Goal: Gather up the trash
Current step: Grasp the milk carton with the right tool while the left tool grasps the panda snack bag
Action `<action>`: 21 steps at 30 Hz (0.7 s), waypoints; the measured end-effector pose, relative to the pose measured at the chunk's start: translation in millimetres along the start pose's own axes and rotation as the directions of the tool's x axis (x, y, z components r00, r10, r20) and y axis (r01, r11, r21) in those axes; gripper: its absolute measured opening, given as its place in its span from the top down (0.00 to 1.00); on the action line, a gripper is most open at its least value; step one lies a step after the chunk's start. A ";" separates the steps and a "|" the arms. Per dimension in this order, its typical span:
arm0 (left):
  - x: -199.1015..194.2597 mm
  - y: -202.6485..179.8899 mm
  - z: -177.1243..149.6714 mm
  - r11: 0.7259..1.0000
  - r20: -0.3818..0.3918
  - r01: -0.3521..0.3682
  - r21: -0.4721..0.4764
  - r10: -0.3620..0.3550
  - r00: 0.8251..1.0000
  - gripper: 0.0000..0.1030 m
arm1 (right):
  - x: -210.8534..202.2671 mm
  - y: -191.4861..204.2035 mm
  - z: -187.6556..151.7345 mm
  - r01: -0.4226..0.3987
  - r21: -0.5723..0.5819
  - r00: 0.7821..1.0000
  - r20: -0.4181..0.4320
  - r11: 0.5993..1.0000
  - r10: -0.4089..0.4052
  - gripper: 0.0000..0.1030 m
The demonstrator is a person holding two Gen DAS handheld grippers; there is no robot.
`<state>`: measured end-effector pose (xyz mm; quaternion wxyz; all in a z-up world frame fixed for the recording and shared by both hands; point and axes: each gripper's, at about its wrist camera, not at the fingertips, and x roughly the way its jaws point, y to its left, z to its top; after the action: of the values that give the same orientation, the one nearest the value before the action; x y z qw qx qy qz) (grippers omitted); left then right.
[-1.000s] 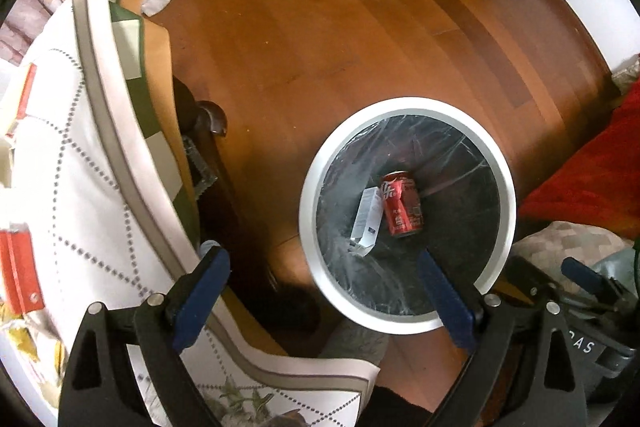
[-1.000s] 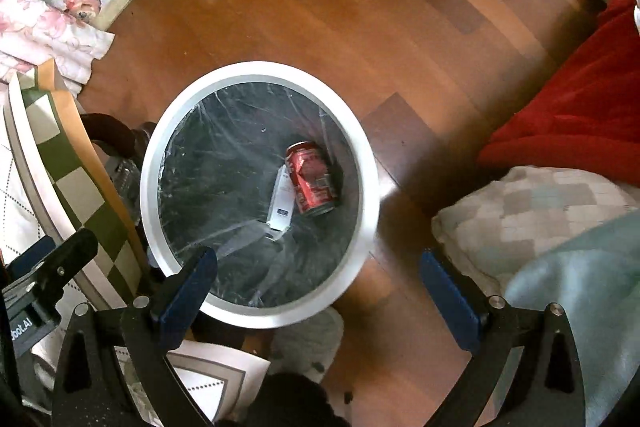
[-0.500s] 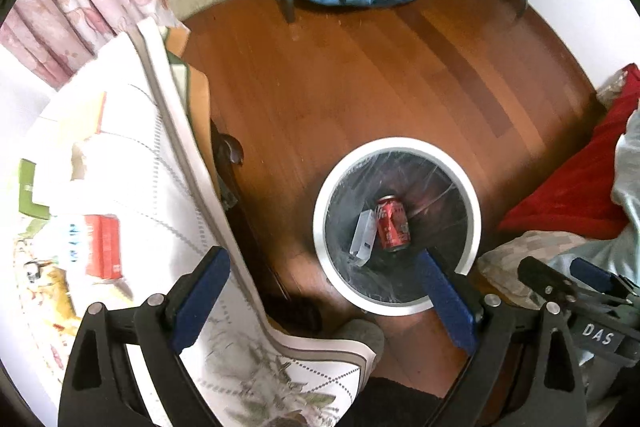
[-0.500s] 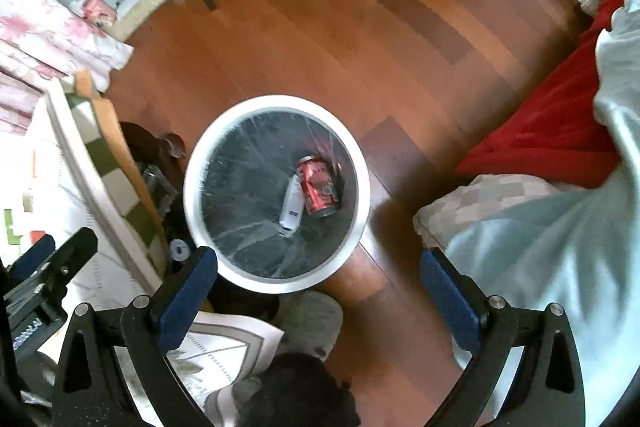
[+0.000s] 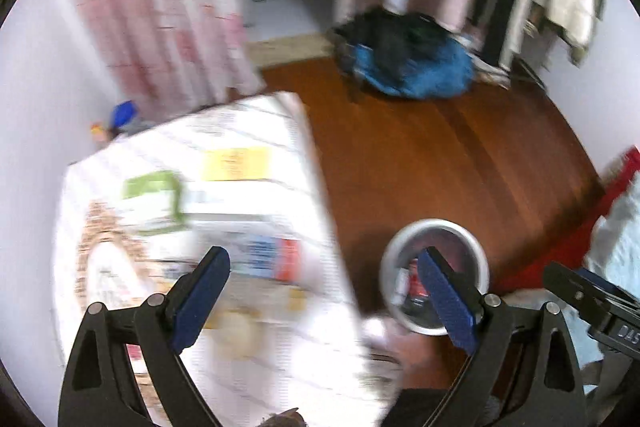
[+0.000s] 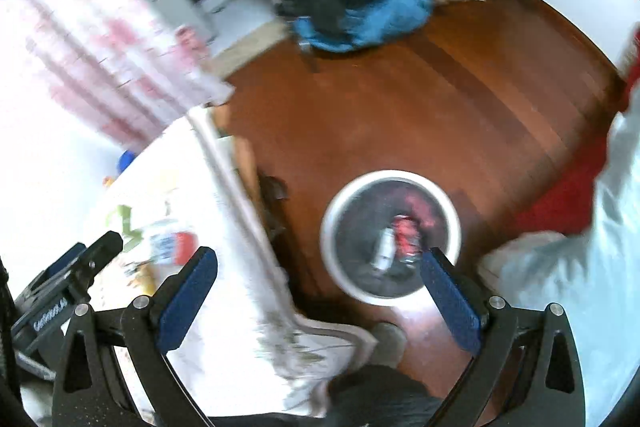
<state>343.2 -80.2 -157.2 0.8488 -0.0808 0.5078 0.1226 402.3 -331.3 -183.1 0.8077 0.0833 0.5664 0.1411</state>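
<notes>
Both grippers, left point(image 5: 324, 291) and right point(image 6: 318, 291), are held with jaws spread, nothing gripped. A red can point(image 6: 406, 239) is seen inside the bin point(image 6: 390, 301) on the floor point(image 6: 400, 115), beside the bench point(image 5: 240, 131).

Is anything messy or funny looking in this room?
Yes. A blue and black heap of clothes lies on the floor by the far wall. The can and small white box sit properly in the bin.

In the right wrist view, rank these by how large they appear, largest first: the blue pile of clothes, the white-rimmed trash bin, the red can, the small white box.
1. Blue pile of clothes and trash bin: similar, unsure.
2. Red can.
3. White box, blurred.
</notes>
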 end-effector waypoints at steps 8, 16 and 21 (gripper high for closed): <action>39.8 139.2 -57.2 0.953 -0.099 -0.242 -0.184 0.226 0.969 0.07 | 101.8 168.7 -11.0 -0.045 -0.436 0.983 -0.178 0.899 -0.037 0.01; 101.6 198.8 -110.1 0.908 -0.211 -0.315 -0.277 0.262 0.942 0.07 | 208.6 251.1 -34.9 -0.002 -0.742 0.942 -0.226 0.670 -0.248 0.01; 112.2 202.1 -113.2 0.926 -0.220 -0.279 -0.252 0.226 0.949 0.07 | 238.8 268.4 -42.0 -0.056 -0.771 0.925 -0.280 0.635 -0.259 0.20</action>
<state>240.2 97.7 -312.0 0.7545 -0.1448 0.5687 0.2939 403.2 -1.4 -331.5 0.6528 -0.3269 0.5962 0.3339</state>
